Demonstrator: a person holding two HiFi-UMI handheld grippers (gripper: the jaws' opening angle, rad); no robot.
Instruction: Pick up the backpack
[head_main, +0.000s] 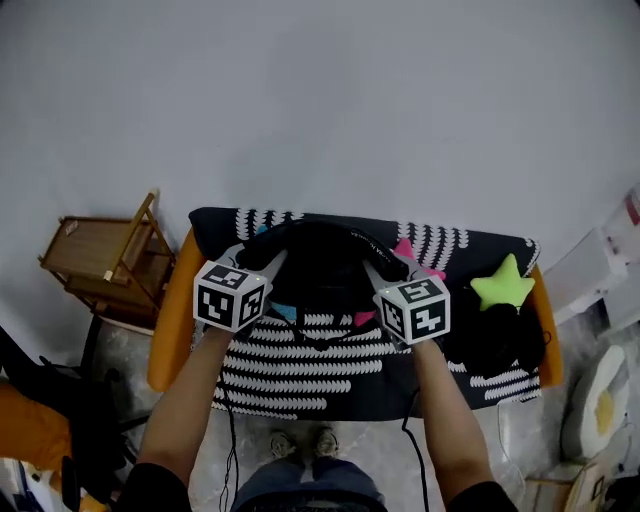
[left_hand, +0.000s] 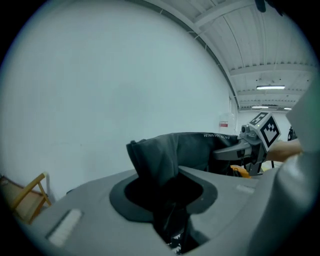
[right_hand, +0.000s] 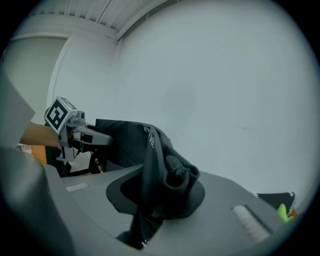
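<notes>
Since each claw has its jaws closed down on a bunch of black fabric, the grip is made and what counts now is the lift. In its own view the left gripper (left_hand: 165, 200) pinches a folded flap of the backpack (left_hand: 195, 147), with cloth filling the gap and spilling out above the jaws. The right gripper (right_hand: 157, 197) bites a thicker fold that looks padded and mesh-textured, perhaps part of a strap.

In the head view the two claws sit just left and right of frame centre, angled in toward each other. The bag's dark body is slung between them, its top edge arching toward the upper middle. I cannot tell whether its bottom is clear of the table.

Beneath it lies a black-and-white striped cloth (head_main: 300, 350) over an orange surface (head_main: 168, 325). A green star plush (head_main: 503, 284) rests on a dark bundle (head_main: 495, 340) toward the right, well apart from the bag, and a wooden chair (head_main: 105, 255) stands at the left.

To do this well, I would raise both hands together and level, holding their spacing so that neither fold is tugged out sideways. The left hold looks like thin fabric only, so a jerk could let it slide. Going straight up should also stop the bag dragging the cloth.
</notes>
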